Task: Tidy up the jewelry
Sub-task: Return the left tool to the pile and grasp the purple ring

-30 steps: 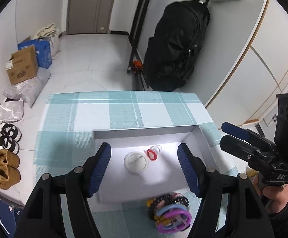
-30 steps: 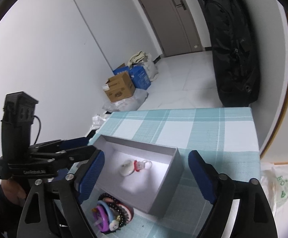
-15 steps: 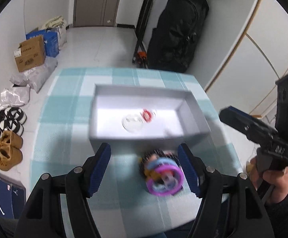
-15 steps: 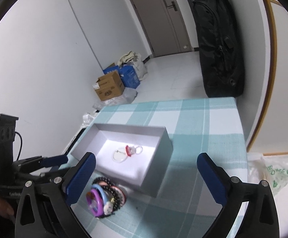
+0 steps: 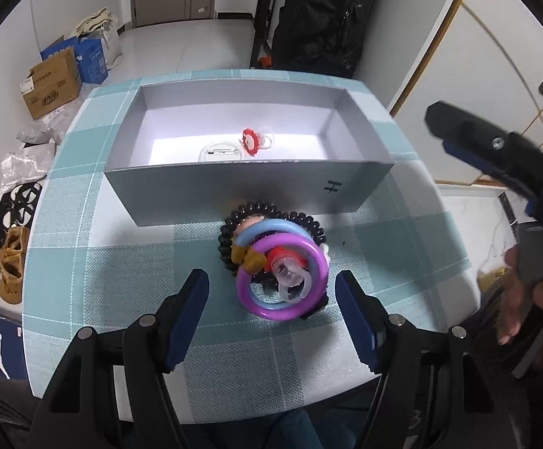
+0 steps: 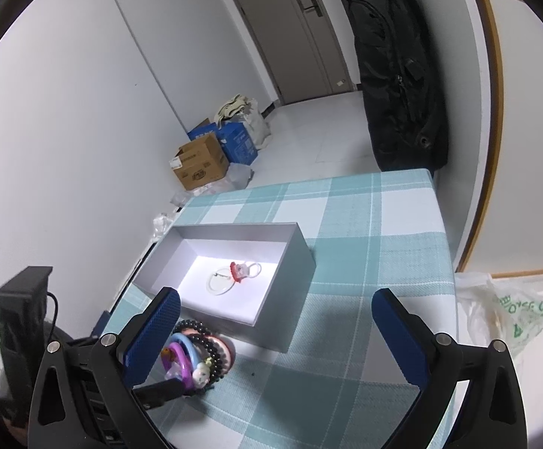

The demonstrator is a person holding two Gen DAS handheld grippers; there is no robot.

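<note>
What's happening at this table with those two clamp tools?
A person is sorting jewelry with a handheld gripper in each hand. The left gripper hangs open over a pile of bracelets lying on the checked tablecloth in front of an open grey box, gripping nothing yet. The box holds two small pieces already. The right gripper, jaws just opened wide, waits empty.

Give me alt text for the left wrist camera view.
An open left hand-held gripper hovers over a pile of bracelets on a teal checked tablecloth, in front of a grey box holding two small pieces. The right hand-held gripper hangs alongside.
</note>
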